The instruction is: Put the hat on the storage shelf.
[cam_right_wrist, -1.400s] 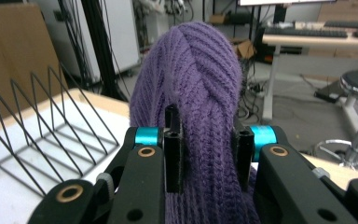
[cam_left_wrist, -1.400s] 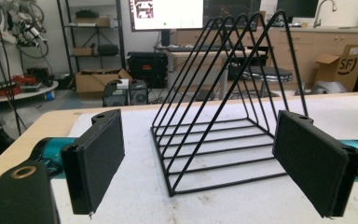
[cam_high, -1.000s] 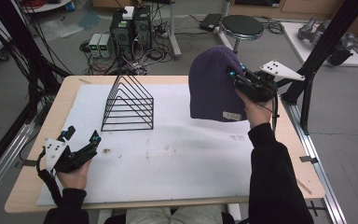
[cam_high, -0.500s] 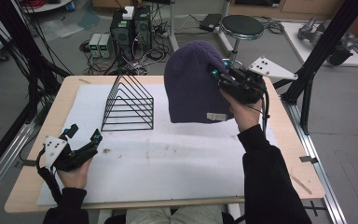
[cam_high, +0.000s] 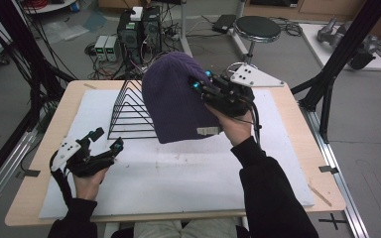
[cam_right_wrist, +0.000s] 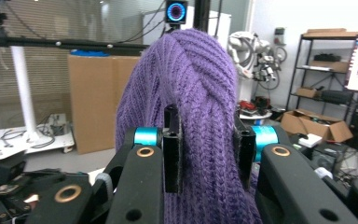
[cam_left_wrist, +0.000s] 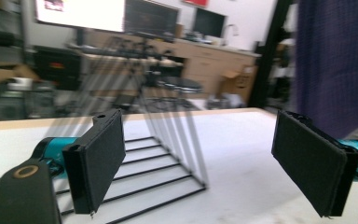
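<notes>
A purple knitted beanie (cam_high: 176, 99) hangs in the air above the table's middle, partly in front of a black wire rack (cam_high: 129, 111). My right gripper (cam_high: 198, 85) is shut on the beanie's side; in the right gripper view the knit (cam_right_wrist: 200, 93) bulges up between the two black pads (cam_right_wrist: 172, 149). My left gripper (cam_high: 106, 139) rests low near the table's front left, open, nothing between its pads (cam_left_wrist: 100, 158). In the left gripper view the wire rack (cam_left_wrist: 163, 154) stands ahead and the beanie (cam_left_wrist: 335, 60) hangs at the right.
A white mat (cam_high: 188, 173) covers most of the wooden table (cam_high: 54, 129). Black frame posts (cam_high: 337, 64) stand at the table's right and left. A stool (cam_high: 260, 27) and computer boxes (cam_high: 139, 25) sit on the floor behind.
My right gripper has carried the beanie leftward, from the table's right side to over the wire rack. The left gripper has shifted only slightly.
</notes>
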The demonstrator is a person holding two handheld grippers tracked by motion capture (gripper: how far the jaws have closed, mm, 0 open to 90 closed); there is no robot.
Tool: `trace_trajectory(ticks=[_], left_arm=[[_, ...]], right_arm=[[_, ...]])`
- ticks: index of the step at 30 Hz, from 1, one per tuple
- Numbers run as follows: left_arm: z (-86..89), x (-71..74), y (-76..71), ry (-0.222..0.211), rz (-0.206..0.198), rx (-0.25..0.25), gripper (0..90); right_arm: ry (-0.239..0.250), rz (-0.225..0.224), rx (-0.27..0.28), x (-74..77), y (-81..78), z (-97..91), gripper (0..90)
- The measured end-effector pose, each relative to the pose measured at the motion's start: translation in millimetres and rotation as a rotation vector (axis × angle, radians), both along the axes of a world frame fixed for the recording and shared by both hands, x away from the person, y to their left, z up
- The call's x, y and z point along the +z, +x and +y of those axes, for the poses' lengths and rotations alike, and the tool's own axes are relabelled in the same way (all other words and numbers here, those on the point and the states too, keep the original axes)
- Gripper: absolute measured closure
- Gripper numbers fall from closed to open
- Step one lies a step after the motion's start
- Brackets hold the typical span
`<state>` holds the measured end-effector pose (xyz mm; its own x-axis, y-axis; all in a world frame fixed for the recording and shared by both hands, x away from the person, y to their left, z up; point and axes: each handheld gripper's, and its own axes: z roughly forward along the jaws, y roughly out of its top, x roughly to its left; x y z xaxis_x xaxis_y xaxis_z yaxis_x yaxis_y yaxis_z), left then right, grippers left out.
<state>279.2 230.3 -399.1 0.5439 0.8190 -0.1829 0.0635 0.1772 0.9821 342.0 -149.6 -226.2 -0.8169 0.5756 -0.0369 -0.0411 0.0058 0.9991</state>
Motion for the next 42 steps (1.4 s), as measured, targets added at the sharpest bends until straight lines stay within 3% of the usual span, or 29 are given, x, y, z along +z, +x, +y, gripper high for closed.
trace_trajectory(ticks=[4,10,14,19,24,27,29,31,35,42], left_arm=[[-9.5,3.3,2.8,0.005,0.000,-0.058,17.1],[-16.0,8.4,4.4,-0.037,0.000,-0.138,17.0],[-20.0,10.9,4.5,-0.065,-0.005,-0.226,17.1],[-26.9,10.7,4.7,-0.031,-0.007,-0.266,18.2],[-25.6,9.1,2.9,-0.036,-0.018,-0.279,35.4],[-26.3,7.9,3.5,-0.019,-0.004,-0.275,53.3],[-26.9,6.2,4.6,0.008,0.011,-0.238,66.5],[-24.1,5.5,7.5,0.000,0.037,-0.244,77.6],[-16.3,7.0,12.7,-0.052,0.066,-0.281,82.9],[-10.9,16.1,20.0,-0.046,0.052,-0.339,84.0]], right_arm=[[-0.008,-0.007,0.034,-2.4,-5.1,13.2,72.6],[-0.022,-0.017,0.087,-4.7,-13.7,29.8,72.6],[-0.035,-0.022,0.102,-7.5,-17.4,38.9,72.6],[-0.053,-0.012,0.137,-12.4,-20.1,48.8,72.6],[-0.086,-0.019,0.146,-16.8,-21.3,53.8,72.6],[-0.082,-0.013,0.142,-18.6,-20.5,51.4,72.6],[-0.079,-0.011,0.135,-19.9,-20.3,49.5,72.6],[-0.078,-0.008,0.128,-21.8,-19.4,47.6,72.6],[-0.071,0.003,0.115,-26.7,-17.3,44.4,72.6],[-0.049,0.003,0.090,-29.2,-12.7,36.6,72.6]])
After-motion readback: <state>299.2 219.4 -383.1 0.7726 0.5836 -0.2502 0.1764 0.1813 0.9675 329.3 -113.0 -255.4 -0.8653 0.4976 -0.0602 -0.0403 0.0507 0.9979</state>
